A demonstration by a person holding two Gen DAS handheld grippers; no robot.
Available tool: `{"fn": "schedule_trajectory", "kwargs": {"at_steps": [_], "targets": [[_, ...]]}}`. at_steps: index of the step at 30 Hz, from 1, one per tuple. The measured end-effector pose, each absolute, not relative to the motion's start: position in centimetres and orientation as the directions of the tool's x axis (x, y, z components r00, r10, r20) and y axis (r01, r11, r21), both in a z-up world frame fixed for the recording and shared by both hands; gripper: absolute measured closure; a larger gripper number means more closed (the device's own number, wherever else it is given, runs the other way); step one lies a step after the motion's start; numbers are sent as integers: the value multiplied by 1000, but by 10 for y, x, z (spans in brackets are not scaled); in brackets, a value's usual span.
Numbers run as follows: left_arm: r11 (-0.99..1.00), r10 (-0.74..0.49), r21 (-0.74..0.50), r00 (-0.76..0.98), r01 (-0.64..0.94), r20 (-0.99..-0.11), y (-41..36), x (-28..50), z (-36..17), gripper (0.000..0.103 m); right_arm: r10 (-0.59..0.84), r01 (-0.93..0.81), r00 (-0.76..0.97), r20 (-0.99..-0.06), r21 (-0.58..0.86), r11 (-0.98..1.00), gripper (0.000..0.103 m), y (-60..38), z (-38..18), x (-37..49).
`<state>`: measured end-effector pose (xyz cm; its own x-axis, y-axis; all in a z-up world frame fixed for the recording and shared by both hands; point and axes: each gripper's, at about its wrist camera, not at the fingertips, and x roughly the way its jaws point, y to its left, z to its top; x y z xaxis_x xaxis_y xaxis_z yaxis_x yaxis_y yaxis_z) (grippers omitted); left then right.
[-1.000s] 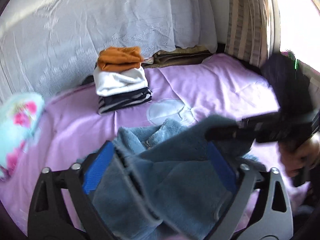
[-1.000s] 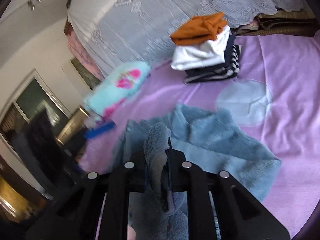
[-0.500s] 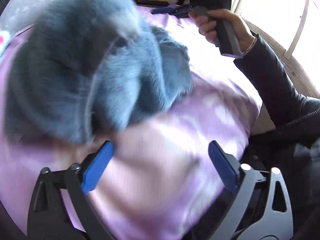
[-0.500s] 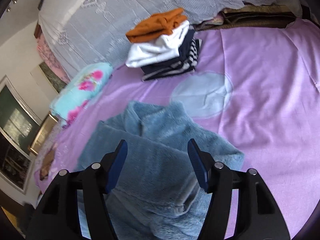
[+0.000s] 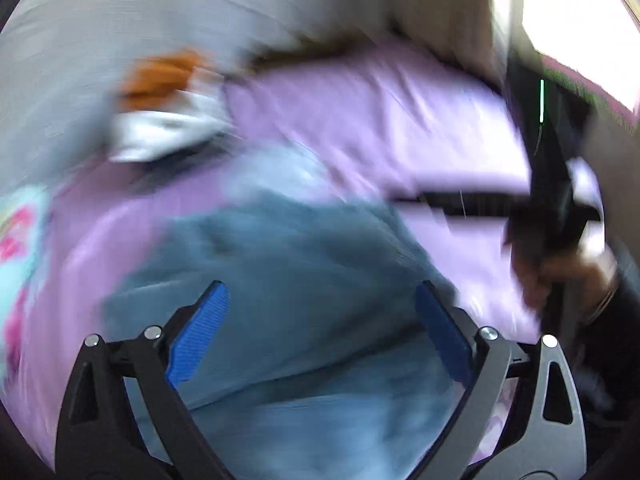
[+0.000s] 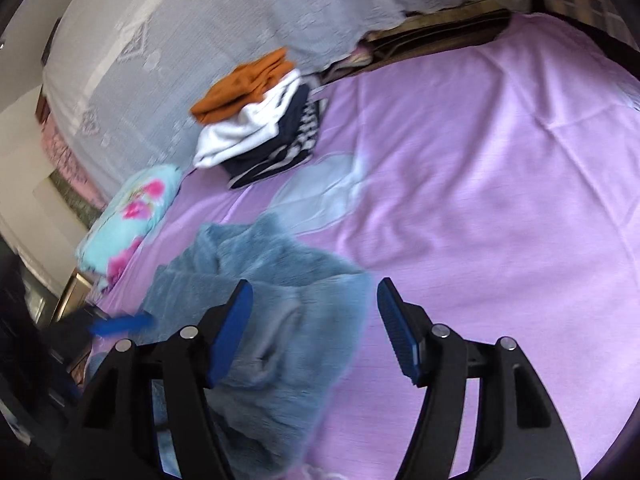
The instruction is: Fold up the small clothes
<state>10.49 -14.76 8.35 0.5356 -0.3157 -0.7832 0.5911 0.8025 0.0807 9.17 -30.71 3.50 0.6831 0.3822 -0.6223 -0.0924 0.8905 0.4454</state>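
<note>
A: Where is the garment?
B: The blue fleece garment (image 6: 264, 300) lies rumpled on the purple bedsheet (image 6: 500, 200), near the folded stack (image 6: 256, 120).
A: The claws?
B: The left gripper (image 5: 320, 332) gapes wide above it; the right gripper (image 6: 314, 328), jaws just opening, grips nothing.

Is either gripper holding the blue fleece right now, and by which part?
Nothing is held. The right gripper has just been opening, its jaws apart over the blue fleece; the left gripper is open too.

Left wrist view badly motion-blurred
</note>
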Motion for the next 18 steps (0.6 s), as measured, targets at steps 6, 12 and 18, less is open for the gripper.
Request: {"fn": "schedule_trajectory", "kwargs": {"at_steps": [6,12,18], "targets": [[847,-260,30,462,531,-848,-178,147,16,17,413,-139,676,-609,445,885,36,-314,31,83],[866,-478,-312,461,392,-748,-63,161,56,95,517,-295,620,-591,435,851,36,-260,37,79],[951,-283,-290,678,106,-678,92,128,91,95,508,-432,524,-684,302,850,36,-167,25,89]]}}
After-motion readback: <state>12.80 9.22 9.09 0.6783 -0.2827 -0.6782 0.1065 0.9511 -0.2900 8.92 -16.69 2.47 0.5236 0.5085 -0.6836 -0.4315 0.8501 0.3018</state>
